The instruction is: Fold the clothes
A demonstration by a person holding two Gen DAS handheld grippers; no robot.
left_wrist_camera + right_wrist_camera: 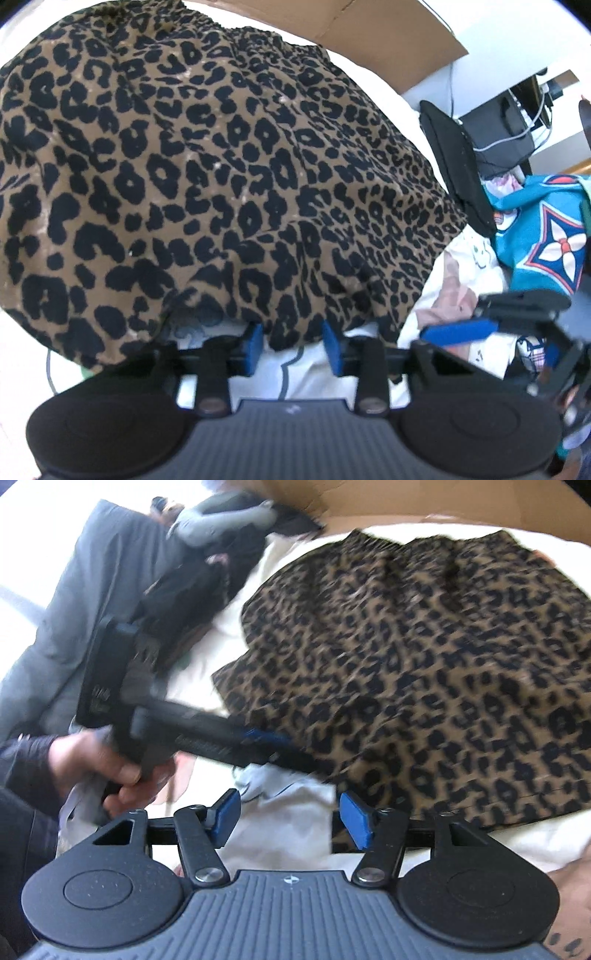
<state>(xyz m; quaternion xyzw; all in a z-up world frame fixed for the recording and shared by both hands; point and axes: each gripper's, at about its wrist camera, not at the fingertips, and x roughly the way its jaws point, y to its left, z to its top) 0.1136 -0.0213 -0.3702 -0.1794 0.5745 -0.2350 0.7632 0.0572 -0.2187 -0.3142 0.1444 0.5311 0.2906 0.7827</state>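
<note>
A leopard-print garment lies spread on a white surface; it also shows in the right wrist view. My left gripper is open, its blue pads either side of the garment's near hem, with cloth hanging between them but not pinched. It also appears in the right wrist view, reaching the garment's left edge. My right gripper is open and empty, just short of the garment's near hem. It shows at the right of the left wrist view.
A teal patterned cloth and a white printed garment lie at the right. Grey and dark clothes are piled at the left. A cardboard box stands behind. A black chair and cables are at the right.
</note>
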